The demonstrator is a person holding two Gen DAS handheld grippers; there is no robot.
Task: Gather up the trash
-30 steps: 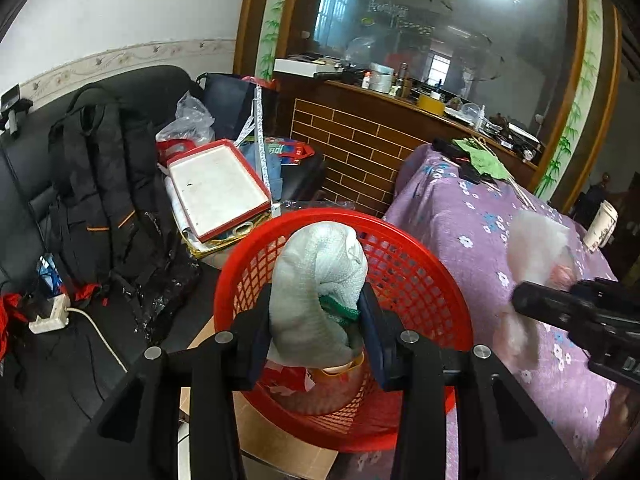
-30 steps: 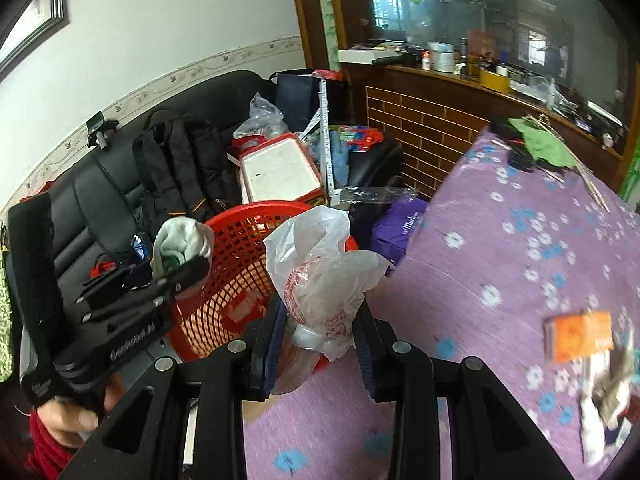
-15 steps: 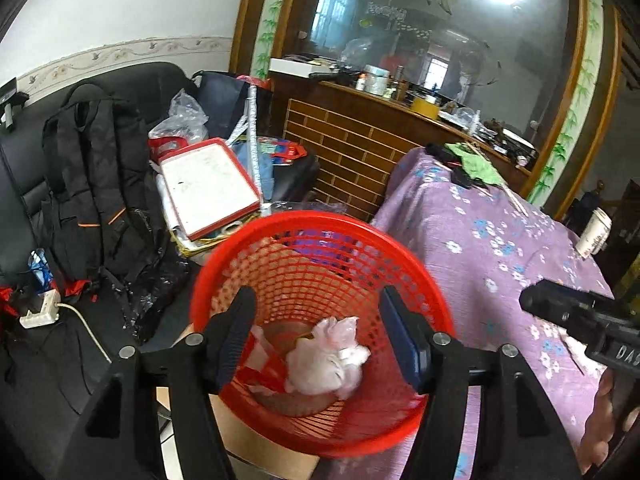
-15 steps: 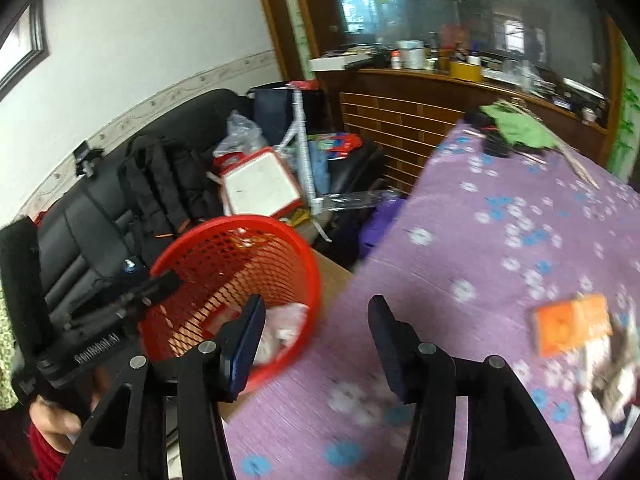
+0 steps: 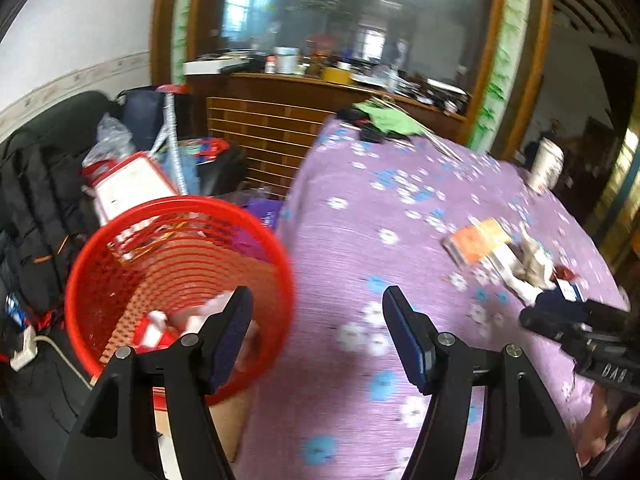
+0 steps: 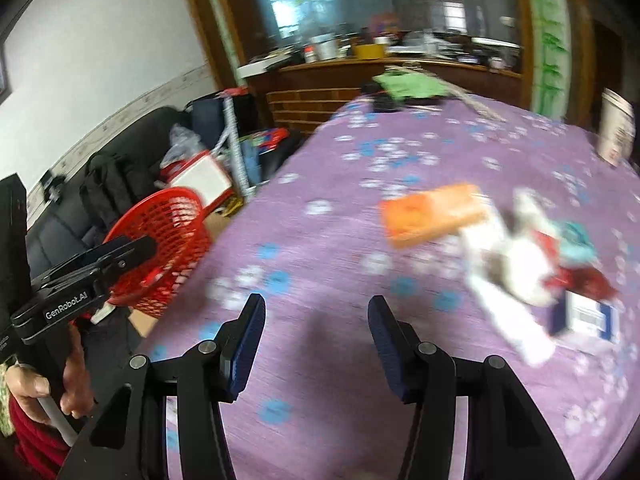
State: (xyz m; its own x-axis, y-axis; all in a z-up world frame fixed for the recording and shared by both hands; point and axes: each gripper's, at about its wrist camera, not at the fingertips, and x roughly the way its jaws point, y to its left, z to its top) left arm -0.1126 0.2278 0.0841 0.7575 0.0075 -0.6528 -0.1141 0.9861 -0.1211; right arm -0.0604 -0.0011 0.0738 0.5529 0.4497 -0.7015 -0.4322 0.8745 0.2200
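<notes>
Desk [image 6: 400, 420] with purple flowered cloth fills most of both views. Red basket [image 5: 100, 276] stands beside desk's left edge, white and red trash inside. Trash pile [image 6: 516, 264] lies on desk right of centre: orange box [image 6: 432, 214], white wrappers, blue-white packet, all blurred. Left gripper [image 5: 318, 336] half open, nothing held, straddling basket rim and desk edge. Right gripper [image 6: 316, 346] half open, nothing held, over bare cloth near pile.
</notes>
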